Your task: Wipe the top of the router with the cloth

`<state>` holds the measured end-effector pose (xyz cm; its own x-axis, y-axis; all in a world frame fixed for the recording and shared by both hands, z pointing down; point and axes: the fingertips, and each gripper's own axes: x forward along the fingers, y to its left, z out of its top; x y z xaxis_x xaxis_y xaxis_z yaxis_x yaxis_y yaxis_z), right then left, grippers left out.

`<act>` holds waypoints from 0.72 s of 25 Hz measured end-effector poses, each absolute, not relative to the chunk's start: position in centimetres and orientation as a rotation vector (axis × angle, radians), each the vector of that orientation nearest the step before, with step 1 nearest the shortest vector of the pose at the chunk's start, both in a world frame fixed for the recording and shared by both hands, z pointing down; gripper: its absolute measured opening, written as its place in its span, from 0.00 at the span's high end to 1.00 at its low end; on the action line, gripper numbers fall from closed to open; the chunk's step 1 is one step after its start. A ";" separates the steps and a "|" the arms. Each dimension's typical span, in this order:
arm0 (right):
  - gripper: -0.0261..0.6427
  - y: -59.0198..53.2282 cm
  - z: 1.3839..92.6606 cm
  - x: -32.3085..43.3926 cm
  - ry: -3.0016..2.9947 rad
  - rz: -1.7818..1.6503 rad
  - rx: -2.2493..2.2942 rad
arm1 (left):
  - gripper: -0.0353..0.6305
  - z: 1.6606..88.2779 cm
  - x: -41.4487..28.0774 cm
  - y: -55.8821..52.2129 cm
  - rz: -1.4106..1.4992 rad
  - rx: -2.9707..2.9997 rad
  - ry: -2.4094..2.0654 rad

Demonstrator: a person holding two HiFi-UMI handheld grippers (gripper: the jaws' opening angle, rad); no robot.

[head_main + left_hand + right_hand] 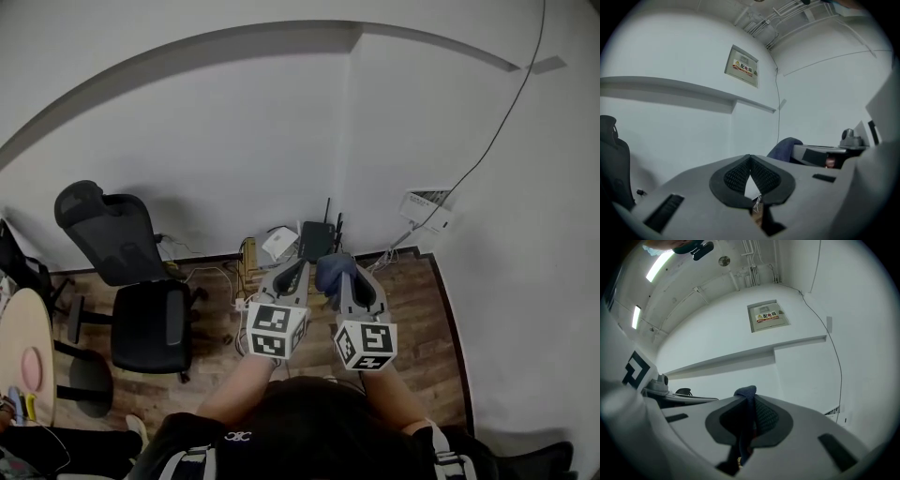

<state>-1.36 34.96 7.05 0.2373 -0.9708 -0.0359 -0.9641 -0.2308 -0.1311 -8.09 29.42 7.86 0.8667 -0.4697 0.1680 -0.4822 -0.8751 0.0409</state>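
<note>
In the head view the black router [317,240] with upright antennas stands on the floor against the wall, just beyond both grippers. A dark blue cloth [332,272] is bunched at the tip of my right gripper [341,269], which is shut on it; in the right gripper view the cloth [746,393] pokes up between the pads. My left gripper [300,267] is held beside it, shut with nothing between its fingertips [750,158]. From the left gripper view the cloth [786,147] shows to the right. Both gripper cameras face the white wall, so neither shows the router.
A white device [278,243] and loose cables lie left of the router. A black office chair [141,300] stands to the left, a round table [23,342] at the far left. A white box [427,208] and cable sit on the right wall. A wall panel [768,316] hangs high.
</note>
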 end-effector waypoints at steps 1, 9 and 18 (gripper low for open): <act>0.95 34.9 7.1 -0.7 1.878 -0.080 -2.362 | 0.95 7.9 -7.4 29.4 0.234 2.951 -0.765; 0.95 35.0 7.6 4.0 1.964 -0.081 -2.310 | 0.94 9.0 -3.4 30.3 0.245 2.914 -0.840; 0.95 34.5 8.4 6.4 1.982 -0.117 -2.279 | 0.95 10.0 -1.3 29.8 0.252 2.870 -0.862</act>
